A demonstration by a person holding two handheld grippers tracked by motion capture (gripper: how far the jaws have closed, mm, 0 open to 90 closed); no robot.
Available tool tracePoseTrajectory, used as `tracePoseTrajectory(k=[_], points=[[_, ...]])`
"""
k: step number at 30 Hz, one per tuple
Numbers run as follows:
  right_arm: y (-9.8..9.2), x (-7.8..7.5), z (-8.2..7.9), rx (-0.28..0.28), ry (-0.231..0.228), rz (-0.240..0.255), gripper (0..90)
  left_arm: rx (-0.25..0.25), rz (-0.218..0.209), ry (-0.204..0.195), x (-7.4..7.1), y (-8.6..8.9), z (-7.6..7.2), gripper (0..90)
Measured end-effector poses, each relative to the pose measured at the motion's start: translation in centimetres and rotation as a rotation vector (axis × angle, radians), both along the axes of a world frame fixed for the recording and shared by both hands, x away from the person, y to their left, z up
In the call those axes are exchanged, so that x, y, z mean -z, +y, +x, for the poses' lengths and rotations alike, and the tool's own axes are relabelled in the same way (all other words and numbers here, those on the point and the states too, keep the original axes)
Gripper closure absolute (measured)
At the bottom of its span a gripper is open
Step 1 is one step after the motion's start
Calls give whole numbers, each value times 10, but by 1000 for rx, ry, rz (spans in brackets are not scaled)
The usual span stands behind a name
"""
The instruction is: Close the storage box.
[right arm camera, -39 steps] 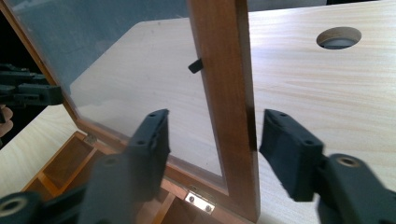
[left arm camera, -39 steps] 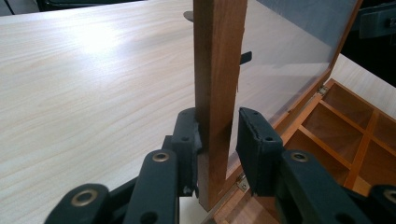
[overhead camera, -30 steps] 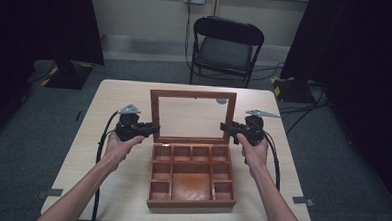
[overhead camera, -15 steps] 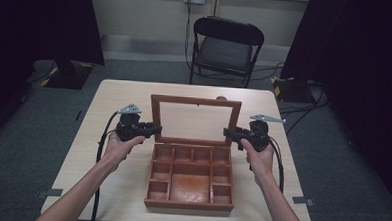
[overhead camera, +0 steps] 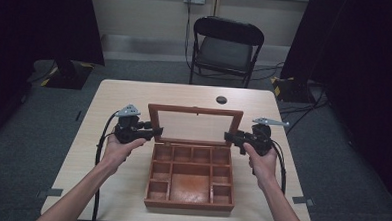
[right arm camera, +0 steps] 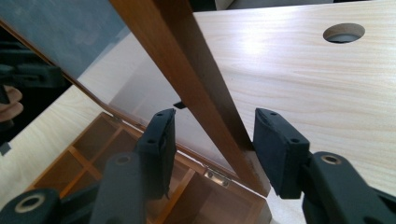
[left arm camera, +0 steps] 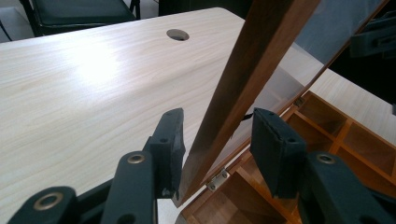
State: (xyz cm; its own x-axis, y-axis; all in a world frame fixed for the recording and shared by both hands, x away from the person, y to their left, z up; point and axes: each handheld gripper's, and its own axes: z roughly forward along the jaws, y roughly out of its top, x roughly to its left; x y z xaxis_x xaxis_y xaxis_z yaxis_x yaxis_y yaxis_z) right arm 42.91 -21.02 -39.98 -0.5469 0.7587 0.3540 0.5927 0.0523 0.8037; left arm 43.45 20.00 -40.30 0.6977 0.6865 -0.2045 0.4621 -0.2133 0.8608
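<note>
The box point(overhead camera: 190, 178) is reddish-brown wood — its lid point(overhead camera: 195, 124) framed in the same tone. The table point(overhead camera: 134, 93) is pale, light-grained wood; the chair point(overhead camera: 226, 44) — black.

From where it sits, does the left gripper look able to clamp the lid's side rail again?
Probably yes: the left gripper has just been opening, yet the lid's side rail stands between its jaws, nothing blocking; the pads look barely clear.
</note>
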Motion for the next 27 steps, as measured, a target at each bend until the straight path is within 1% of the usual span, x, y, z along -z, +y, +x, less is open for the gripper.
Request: tracePoseTrajectory(k=[1,3,6,7,9,11,12,14,15,17,18,21,27], points=[[-1,-1,0,1,-1,5,479,-1,0,-1,0,0,-1,549],[-2,-2,-2,1,18,20,456,-4,0,3,1,0,-1,547],[-5,-2,-4,-2,16,19,449,-3,2,8,0,2,-3,522],[-5,-3,-5,-4,22,22,444,-3,-1,9,0,2,-4,511],[-5,-3,-6,-4,14,25,431,-1,1,10,-1,3,-6,486],[-4,-4,-8,-18,23,48,390,0,-3,12,-1,3,-9,460],[-4,-4,-9,-25,23,57,372,0,11,10,-2,4,-10,449],[-4,-5,-11,-36,22,43,377,-9,8,-5,-3,4,-14,438],[-4,-5,-12,-38,23,44,374,-2,4,-6,-3,4,-15,424],[-4,-6,-15,-43,27,45,365,12,1,9,-4,3,-17,395],[-4,-6,-16,-48,28,40,350,15,4,5,-4,3,-19,373],[-1,-5,-21,-49,32,19,339,12,15,5,-3,2,-24,375],[-2,-5,-26,-63,33,10,329,31,11,8,-3,0,-27,357]])
